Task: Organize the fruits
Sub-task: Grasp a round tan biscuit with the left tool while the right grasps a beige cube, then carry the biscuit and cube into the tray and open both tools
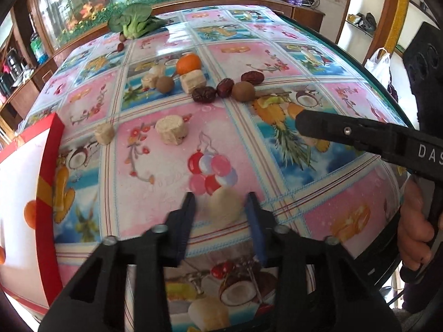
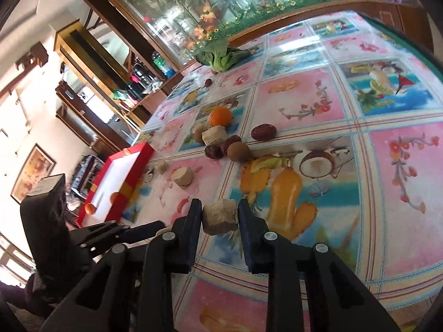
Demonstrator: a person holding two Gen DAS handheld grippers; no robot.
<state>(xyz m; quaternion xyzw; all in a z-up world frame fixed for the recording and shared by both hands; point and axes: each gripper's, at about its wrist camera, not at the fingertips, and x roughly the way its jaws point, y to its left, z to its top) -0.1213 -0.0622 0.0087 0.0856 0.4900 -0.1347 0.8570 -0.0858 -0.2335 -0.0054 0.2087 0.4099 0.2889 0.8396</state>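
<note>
My left gripper (image 1: pixel 221 207) is shut on a blurred pale beige chunk (image 1: pixel 225 204) above the tablecloth. My right gripper (image 2: pixel 220 218) is shut on a tan beige chunk (image 2: pixel 220 220); its arm shows in the left wrist view (image 1: pixel 360 135). Mid-table lie an orange (image 1: pixel 188 63), two brown round fruits (image 1: pixel 243 91) (image 1: pixel 165 84), several dark red dates (image 1: pixel 204 95), and beige chunks (image 1: pixel 171 130) (image 1: pixel 104 134) (image 1: pixel 193 80). The same pile shows in the right wrist view (image 2: pixel 220 116). A red-rimmed white box (image 1: pixel 51 166) (image 2: pixel 127 171) at the left holds small oranges (image 2: pixel 90 209).
A bok choy (image 1: pixel 135 23) (image 2: pixel 221 55) and two small dates (image 1: pixel 121 46) lie at the table's far side. A wooden cabinet with flower decor (image 1: pixel 83 8) stands behind. The table's right edge (image 1: pixel 382 88) drops off beside a white bag (image 1: pixel 379 61).
</note>
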